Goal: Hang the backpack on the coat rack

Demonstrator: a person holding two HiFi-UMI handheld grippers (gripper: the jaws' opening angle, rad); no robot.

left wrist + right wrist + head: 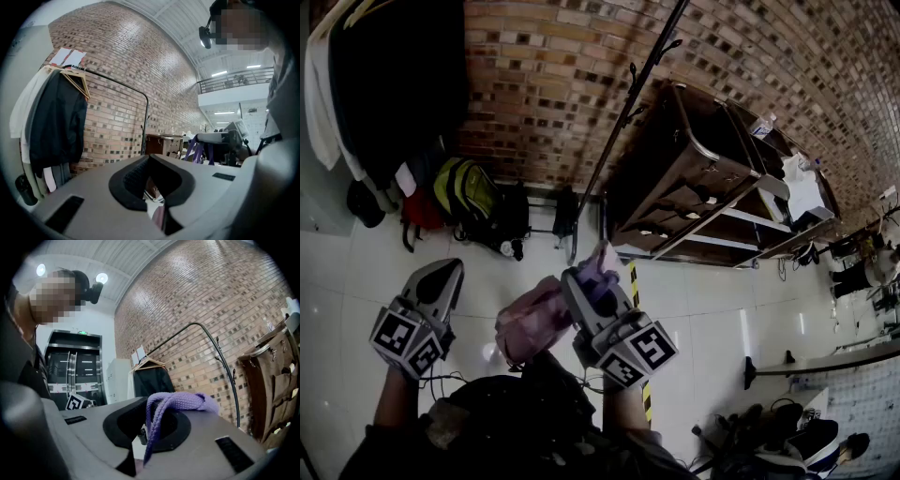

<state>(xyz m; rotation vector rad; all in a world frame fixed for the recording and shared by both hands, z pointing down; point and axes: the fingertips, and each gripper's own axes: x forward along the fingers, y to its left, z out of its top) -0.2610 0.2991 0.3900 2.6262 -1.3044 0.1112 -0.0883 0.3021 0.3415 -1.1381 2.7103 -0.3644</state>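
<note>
A pink backpack [532,323] hangs low in front of me, between the two grippers. Its purple strap [602,267] is held by my right gripper [586,277], which is shut on it. In the right gripper view the strap [180,404] loops over the jaw tips of the right gripper [159,401]. My left gripper [442,275] is to the left of the backpack, shut and holding nothing; its jaws meet in the left gripper view [149,157]. The black coat rack [628,103] stands ahead against the brick wall, with small hooks near its top [219,350].
A clothes rail at the left carries a dark coat [389,84] and a white garment. A yellow-green backpack [467,192] lies below it. A brown cabinet [703,178] stands right of the rack. Yellow-black tape [634,281] marks the floor. Shoes [806,441] lie lower right.
</note>
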